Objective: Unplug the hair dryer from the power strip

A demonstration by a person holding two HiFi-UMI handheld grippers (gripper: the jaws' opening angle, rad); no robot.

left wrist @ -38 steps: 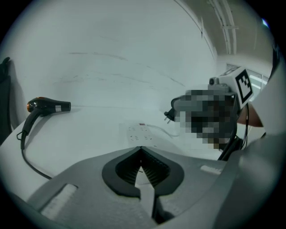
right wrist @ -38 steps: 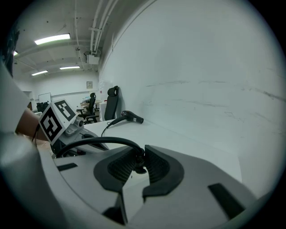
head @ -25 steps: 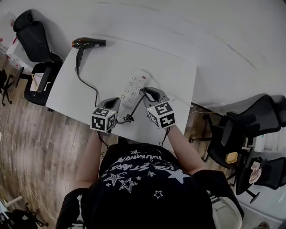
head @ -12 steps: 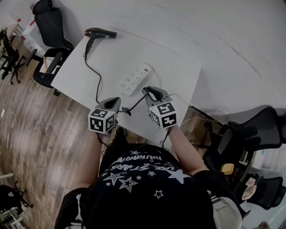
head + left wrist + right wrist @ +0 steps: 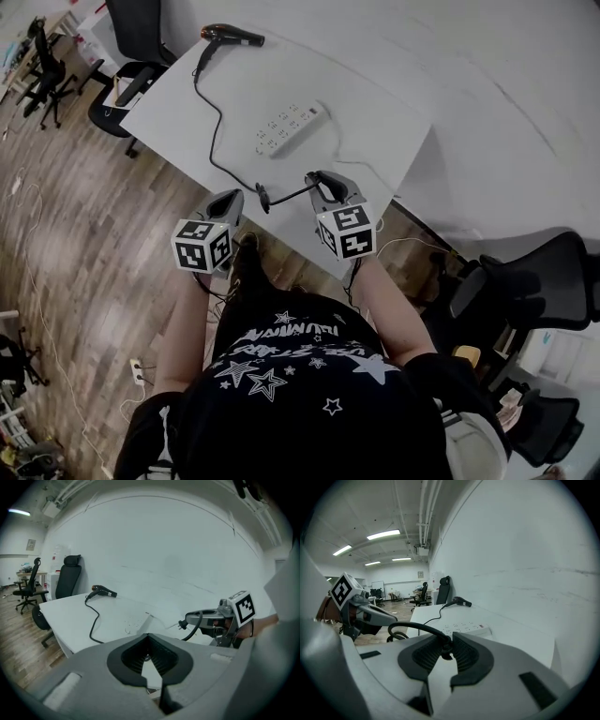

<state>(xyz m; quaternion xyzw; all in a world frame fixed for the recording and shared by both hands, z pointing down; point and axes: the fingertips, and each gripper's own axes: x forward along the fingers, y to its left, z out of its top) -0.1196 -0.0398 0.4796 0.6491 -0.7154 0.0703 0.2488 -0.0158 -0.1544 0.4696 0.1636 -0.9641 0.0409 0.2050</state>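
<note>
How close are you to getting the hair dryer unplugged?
Done: the plug is out and away from the power strip. In hand: the right tool is shut on the cord near the plug; the left tool holds nothing. Left: probably just laying the cord on the table and letting go.

Black dryer and cord on white.
The hair dryer point(image 5: 232, 36) and its cord point(image 5: 213, 131) are black; the power strip point(image 5: 291, 128) and the surface point(image 5: 375, 141) are white. The left tool point(image 5: 231, 197) and right tool point(image 5: 317, 179) are grey with black ribbed pads point(image 5: 424, 656) and cubes of black-and-white square markers. The floor point(image 5: 94, 225) is brown wood grain. The shirt point(image 5: 300, 394) is black with white stars.
</note>
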